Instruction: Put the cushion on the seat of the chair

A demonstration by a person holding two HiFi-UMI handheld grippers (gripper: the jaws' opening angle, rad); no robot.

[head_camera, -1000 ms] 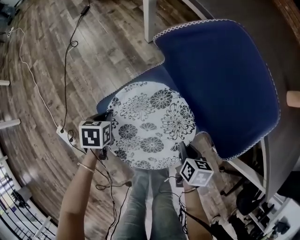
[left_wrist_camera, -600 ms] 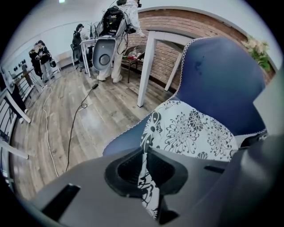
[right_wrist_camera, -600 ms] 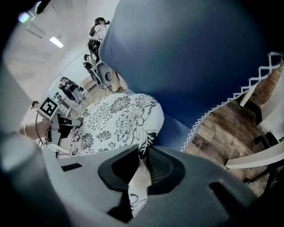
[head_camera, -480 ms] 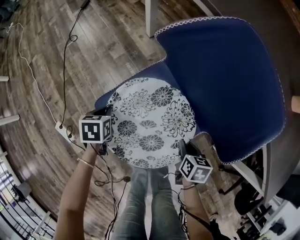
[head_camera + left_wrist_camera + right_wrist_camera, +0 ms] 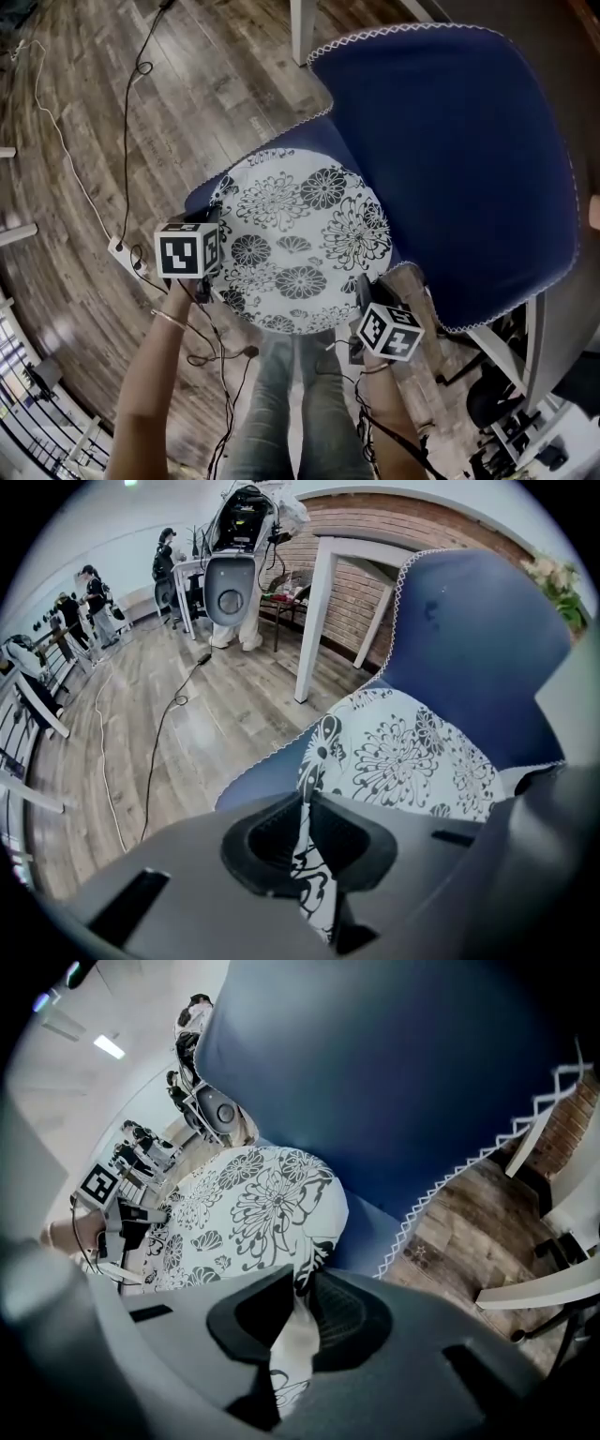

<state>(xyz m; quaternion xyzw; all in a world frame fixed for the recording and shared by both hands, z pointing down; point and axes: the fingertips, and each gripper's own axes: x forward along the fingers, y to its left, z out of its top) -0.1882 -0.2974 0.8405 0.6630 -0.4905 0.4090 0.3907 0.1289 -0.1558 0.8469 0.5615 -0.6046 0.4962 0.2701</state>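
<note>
Cushion, round and so without a long axis, lies almost flat with its flower side up over the chair seat. It hides most of the seat, so I cannot tell whether it already rests there. The left gripper is clamped on its left rim and the right gripper on its near right rim, each with a fold of cloth pinched between closed jaws. Compared with a second ago, its place and both grips look nearly unchanged.
</note>
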